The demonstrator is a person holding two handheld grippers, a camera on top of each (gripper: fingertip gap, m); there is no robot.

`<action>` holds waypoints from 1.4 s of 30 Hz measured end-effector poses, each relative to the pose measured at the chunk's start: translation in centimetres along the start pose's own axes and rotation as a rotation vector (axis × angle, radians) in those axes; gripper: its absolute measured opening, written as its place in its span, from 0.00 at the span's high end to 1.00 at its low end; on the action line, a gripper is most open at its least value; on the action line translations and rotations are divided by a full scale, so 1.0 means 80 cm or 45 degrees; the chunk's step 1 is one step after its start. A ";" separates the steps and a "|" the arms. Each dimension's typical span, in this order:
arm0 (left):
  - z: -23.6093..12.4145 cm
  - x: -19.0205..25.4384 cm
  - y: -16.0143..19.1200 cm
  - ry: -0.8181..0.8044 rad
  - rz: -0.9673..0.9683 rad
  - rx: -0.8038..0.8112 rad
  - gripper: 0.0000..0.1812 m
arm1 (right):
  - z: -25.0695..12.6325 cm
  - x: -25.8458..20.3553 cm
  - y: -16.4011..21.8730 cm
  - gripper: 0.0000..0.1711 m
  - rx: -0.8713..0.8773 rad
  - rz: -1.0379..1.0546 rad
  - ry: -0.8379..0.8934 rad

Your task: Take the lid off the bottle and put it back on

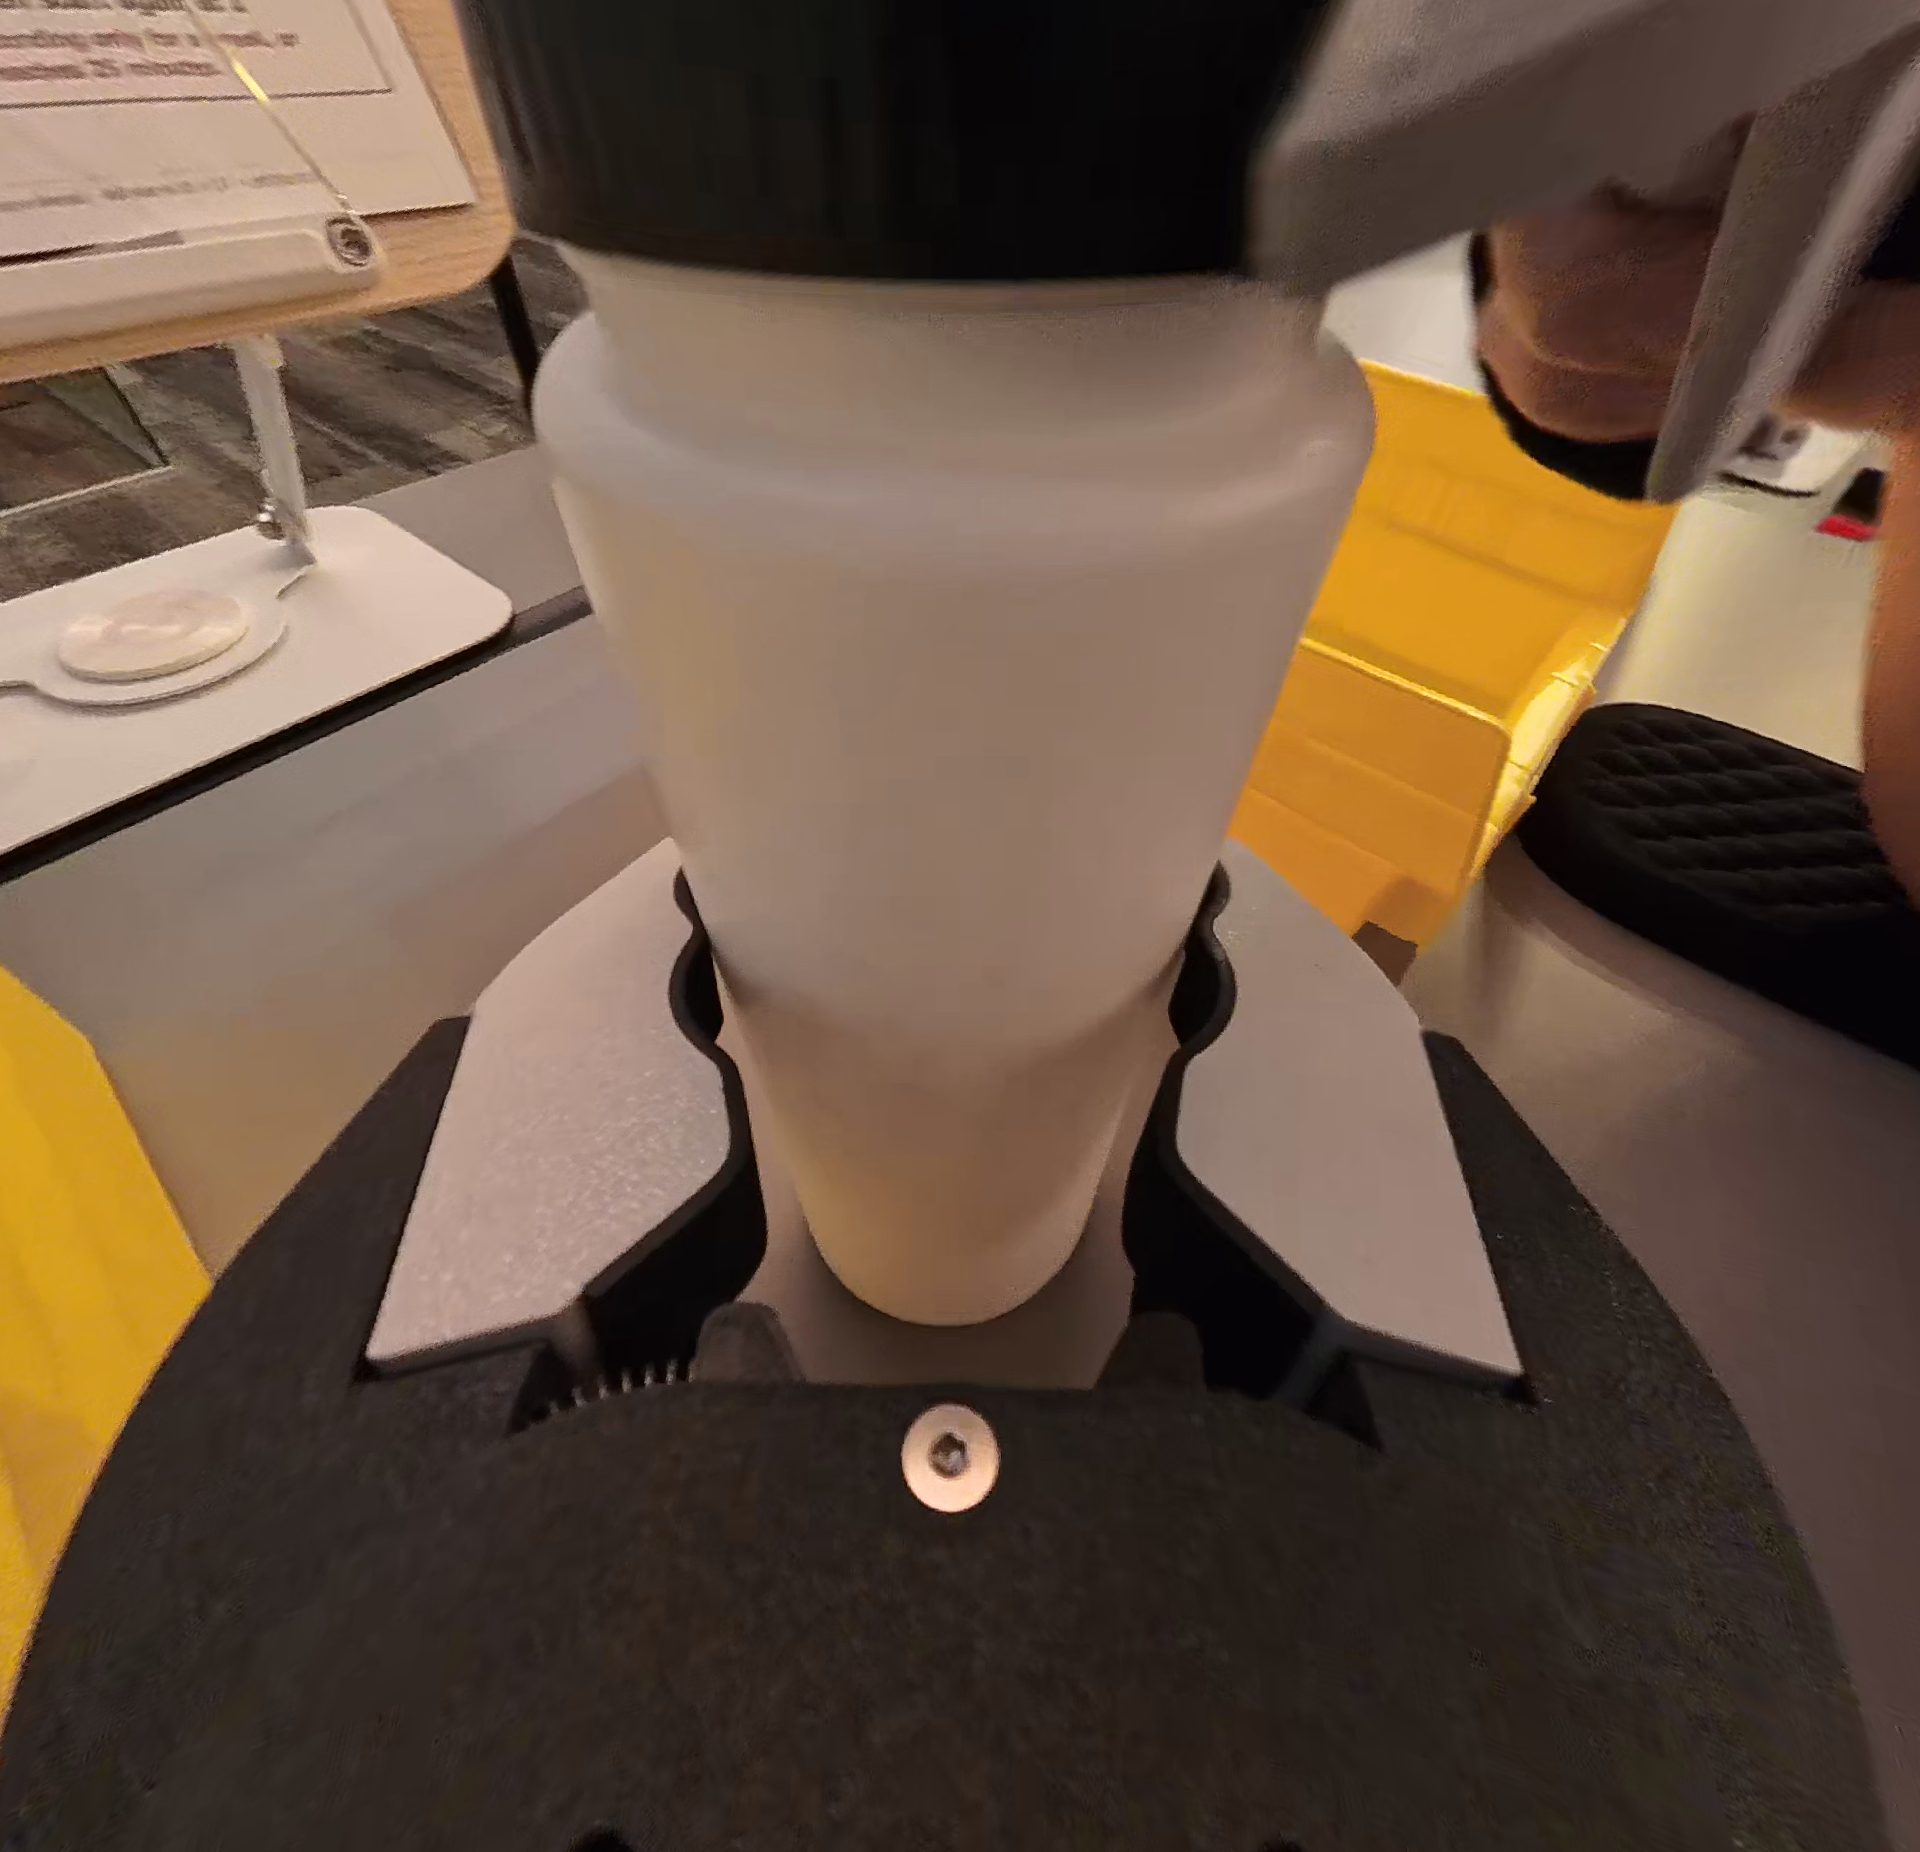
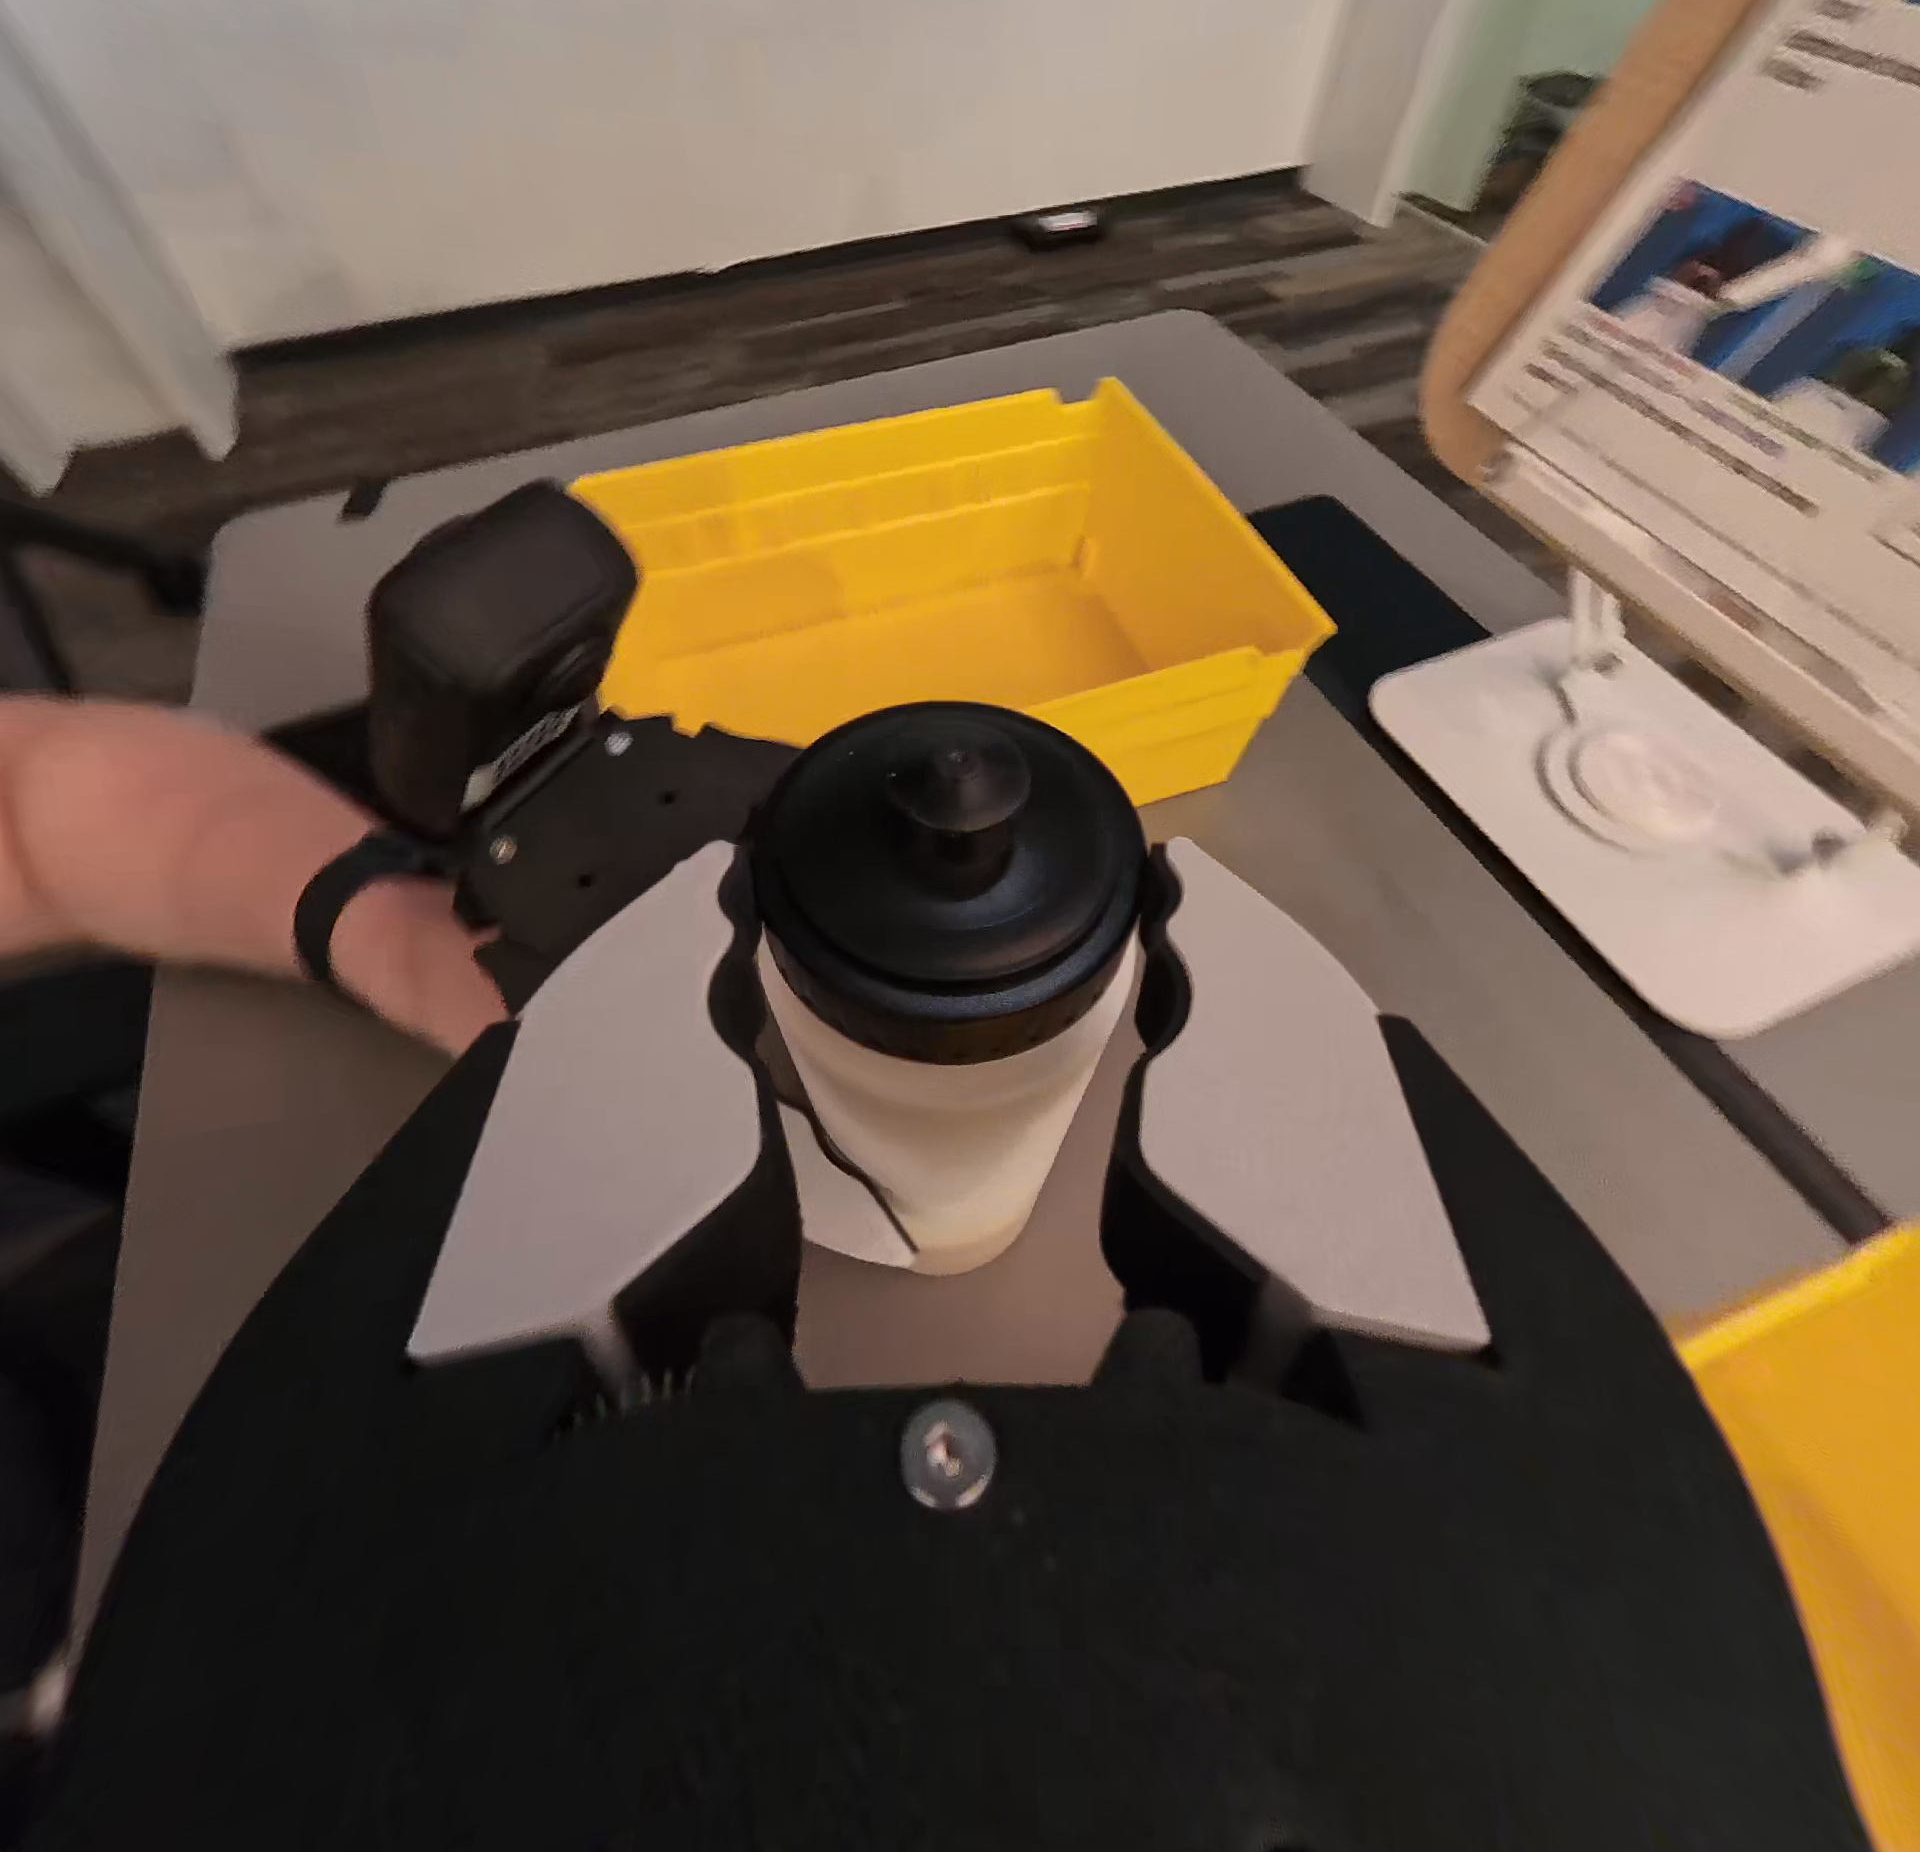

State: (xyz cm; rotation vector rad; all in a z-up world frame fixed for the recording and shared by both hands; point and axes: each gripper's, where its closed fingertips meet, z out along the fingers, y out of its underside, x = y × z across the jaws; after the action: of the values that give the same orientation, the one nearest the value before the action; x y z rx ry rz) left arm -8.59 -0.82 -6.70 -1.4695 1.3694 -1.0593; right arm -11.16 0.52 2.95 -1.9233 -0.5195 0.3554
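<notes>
A white bottle (image 1: pixel 956 659) with a black screw lid (image 1: pixel 883 88) stands upright over the grey table (image 1: pixel 312 867). My left gripper (image 1: pixel 951 971) is shut on the bottle's lower body, one finger on each side. In the right wrist view I look down on the lid (image 2: pixel 940 867) with its pull spout, and on the bottle (image 2: pixel 935 1127) below it. My right gripper (image 2: pixel 945 898) is shut on the lid, its fingertips pressing both sides. One of its grey fingers (image 1: pixel 1558 88) shows in the left wrist view beside the lid. The lid sits on the bottle's neck.
An open yellow bin (image 2: pixel 935 576) stands just behind the bottle. A second yellow bin (image 2: pixel 1818 1490) is at the near right. A white stand (image 2: pixel 1662 815) holding a wooden board with papers is on the right. A black mesh pad (image 1: pixel 1714 867) lies beside the bin. A person's hand (image 2: pixel 156 846) holds the left gripper.
</notes>
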 end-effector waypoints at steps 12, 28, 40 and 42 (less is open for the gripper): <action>0.002 0.003 0.001 0.036 0.042 0.003 0.53 | -0.011 0.001 -0.005 0.56 0.019 -0.012 -0.060; -0.003 -0.006 0.002 -0.090 0.002 0.000 0.52 | 0.002 -0.004 -0.004 0.59 -0.013 -0.018 0.242; 0.003 0.002 0.000 0.026 0.040 0.017 0.52 | -0.018 -0.003 -0.005 0.54 0.055 -0.027 -0.210; 0.004 0.007 0.000 0.058 0.053 0.017 0.52 | -0.014 -0.004 0.001 0.54 0.030 -0.044 -0.242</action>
State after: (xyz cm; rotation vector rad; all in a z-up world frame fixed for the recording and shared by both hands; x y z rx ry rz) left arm -8.28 -1.38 -6.77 -1.4092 1.4162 -1.0798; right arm -10.87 -0.57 3.32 -1.8652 -0.6689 0.5230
